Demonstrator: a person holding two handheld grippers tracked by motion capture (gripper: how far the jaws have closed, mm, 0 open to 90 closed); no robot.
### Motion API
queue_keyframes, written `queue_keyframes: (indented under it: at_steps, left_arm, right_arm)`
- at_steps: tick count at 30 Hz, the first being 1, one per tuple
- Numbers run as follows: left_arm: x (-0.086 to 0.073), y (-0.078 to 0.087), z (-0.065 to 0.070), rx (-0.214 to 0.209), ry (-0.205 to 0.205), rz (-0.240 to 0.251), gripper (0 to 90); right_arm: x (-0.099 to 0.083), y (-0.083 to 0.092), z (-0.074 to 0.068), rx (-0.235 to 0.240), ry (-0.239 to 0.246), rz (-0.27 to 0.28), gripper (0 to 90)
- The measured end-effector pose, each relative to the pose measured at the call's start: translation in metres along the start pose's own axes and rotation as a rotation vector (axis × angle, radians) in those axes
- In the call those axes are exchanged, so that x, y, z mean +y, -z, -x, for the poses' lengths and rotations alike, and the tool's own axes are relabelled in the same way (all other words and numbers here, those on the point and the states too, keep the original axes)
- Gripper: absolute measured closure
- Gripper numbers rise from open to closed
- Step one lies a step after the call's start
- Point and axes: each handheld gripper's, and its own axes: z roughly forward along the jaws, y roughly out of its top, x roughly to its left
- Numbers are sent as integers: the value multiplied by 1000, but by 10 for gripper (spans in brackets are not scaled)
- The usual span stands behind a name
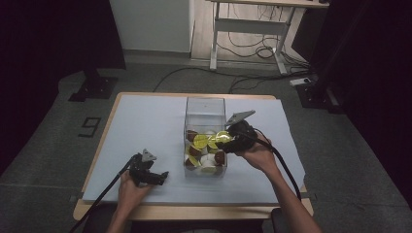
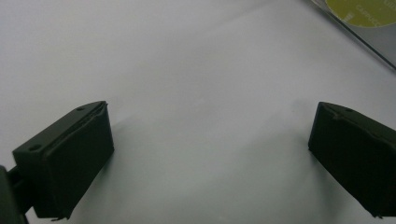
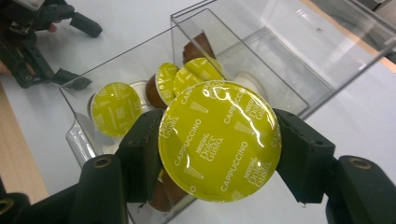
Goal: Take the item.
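My right gripper (image 3: 219, 140) has its jaws clamped on a coffee capsule (image 3: 219, 140), one pad on each side of the rim, with the yellow-green foil lid (it reads "Cappuccino") facing the camera in the right gripper view. In the high view the right gripper (image 1: 224, 141) sits at the right wall of the clear box (image 1: 206, 104), roughly at the box's three o'clock, and the capsule (image 1: 223, 136) is lifted just above the rim there, over the heap inside.

The box stands near the middle of the table (image 1: 145, 121), which is covered by a pale sheet. Its near half holds the rest of the capsules (image 1: 203, 153): several with yellow-green lids, a few white ones, and brown bodies showing between them. The far half, toward twelve o'clock, looks bare through the plastic. In the right gripper view the box (image 3: 261, 56) lies behind the held capsule, and more capsules (image 3: 116, 108) lie on the floor of it.

My left gripper (image 1: 163, 175) rests low on the sheet at about eight o'clock from the box, well apart from it. In the left gripper view its jaws stand wide apart with only the pale sheet (image 2: 196, 93) between them, and a corner of the box (image 2: 369, 28) peeks in at one o'clock.
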Motion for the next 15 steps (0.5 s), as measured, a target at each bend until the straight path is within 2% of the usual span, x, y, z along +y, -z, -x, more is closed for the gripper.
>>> queue_keyframes:
  at_steps: [8,15]
  left_arm:
    - [0,0,0,0,0,0,0]
    - [0,0,0,0,0,0,0]
  right_arm:
    - [-7,7,9,-22,-17,4,379]
    - [-18,12,19,-52,-55,9,379]
